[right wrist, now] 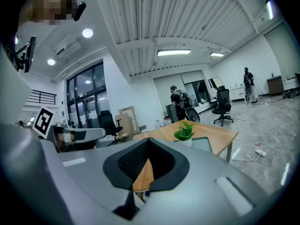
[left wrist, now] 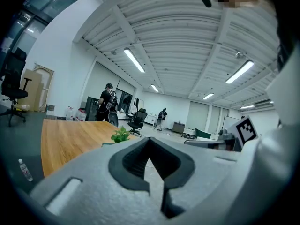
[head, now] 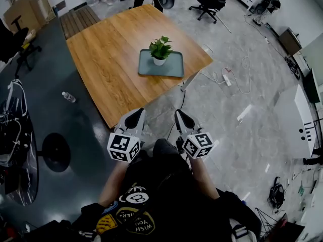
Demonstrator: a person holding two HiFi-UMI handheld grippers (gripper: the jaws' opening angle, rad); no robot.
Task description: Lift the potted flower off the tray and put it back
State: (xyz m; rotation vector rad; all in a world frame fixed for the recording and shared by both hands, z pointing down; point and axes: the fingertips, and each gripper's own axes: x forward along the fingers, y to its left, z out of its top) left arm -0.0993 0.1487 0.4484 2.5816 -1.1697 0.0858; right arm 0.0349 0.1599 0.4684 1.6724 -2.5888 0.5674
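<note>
The potted flower (head: pixel 160 49), a small green plant in a white pot, stands upright on a grey-green tray (head: pixel 172 68) near the right end of a wooden table (head: pixel 106 54). Both grippers hang in front of the person's body, short of the table's near corner and well apart from the plant. My left gripper (head: pixel 137 113) and my right gripper (head: pixel 180 114) point toward the table, jaws together, nothing between them. In the left gripper view the flower (left wrist: pixel 121 135) peeks over the shut gripper (left wrist: pixel 150 139). In the right gripper view the flower (right wrist: pixel 183 132) and tray (right wrist: pixel 205 144) show above the shut gripper (right wrist: pixel 149 140).
A water bottle (head: pixel 68 97) lies on the dark floor left of the table. White cables and a power strip (head: pixel 226 77) trail on the floor to the right. Office chairs (head: pixel 212 1) and a standing person (left wrist: pixel 107 104) are beyond the table's far side. A white cabinet (head: pixel 299 120) stands at the right.
</note>
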